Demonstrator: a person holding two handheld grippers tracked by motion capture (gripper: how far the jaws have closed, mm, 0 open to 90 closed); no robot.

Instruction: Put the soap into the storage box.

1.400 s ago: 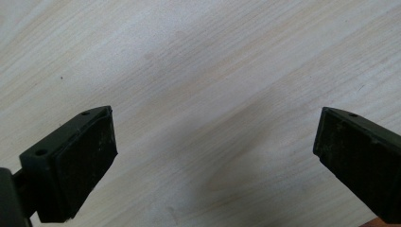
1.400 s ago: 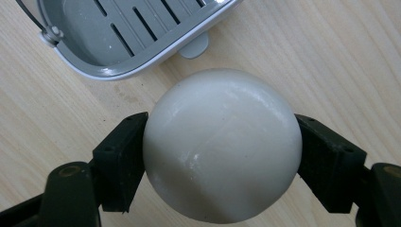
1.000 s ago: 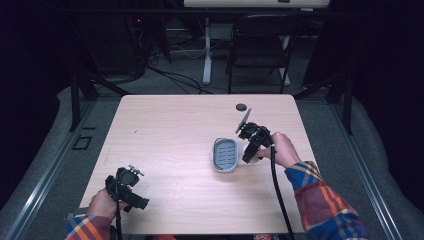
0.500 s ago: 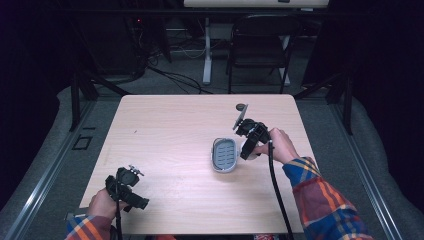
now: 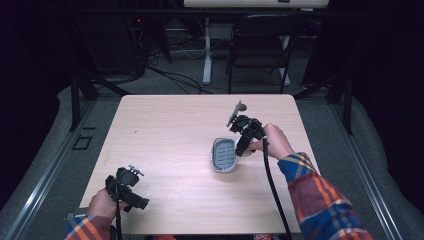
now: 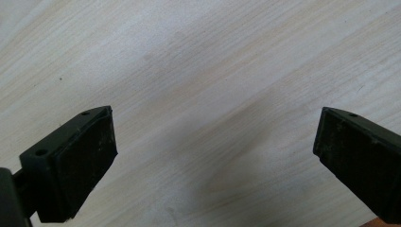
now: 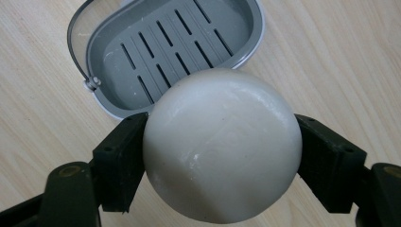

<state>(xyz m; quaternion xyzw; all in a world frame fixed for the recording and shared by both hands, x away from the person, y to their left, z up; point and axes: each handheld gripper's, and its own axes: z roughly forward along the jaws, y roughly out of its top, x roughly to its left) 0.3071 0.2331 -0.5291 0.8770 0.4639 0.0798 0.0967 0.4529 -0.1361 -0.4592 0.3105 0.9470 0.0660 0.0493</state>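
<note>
Right gripper [image 7: 222, 156], clamping the soap [image 7: 222, 151], hovers beside the dish's [image 7: 165, 42] near rim; left gripper [image 6: 213, 156], jaws apart, well clear of the dish.

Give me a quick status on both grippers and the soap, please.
Right gripper shut on round soap, just short of the grey soap dish. Left gripper open, empty, over bare table. Dish slots unobstructed.

Room is dark, light falls mainly on the pale wood-grain surface [image 5: 170, 145]. Grey carpet floor [image 5: 60, 125] around it. Black folding chair [image 5: 260, 45] behind the far edge, next to a white desk leg [image 5: 206, 50]; white desktop [image 5: 255, 3] at the top edge. Black cables [image 5: 175, 75] trail across the floor back there. Metal rail [image 5: 40, 192] along the left side, black frame struts [image 5: 80, 95] at both far corners.
</note>
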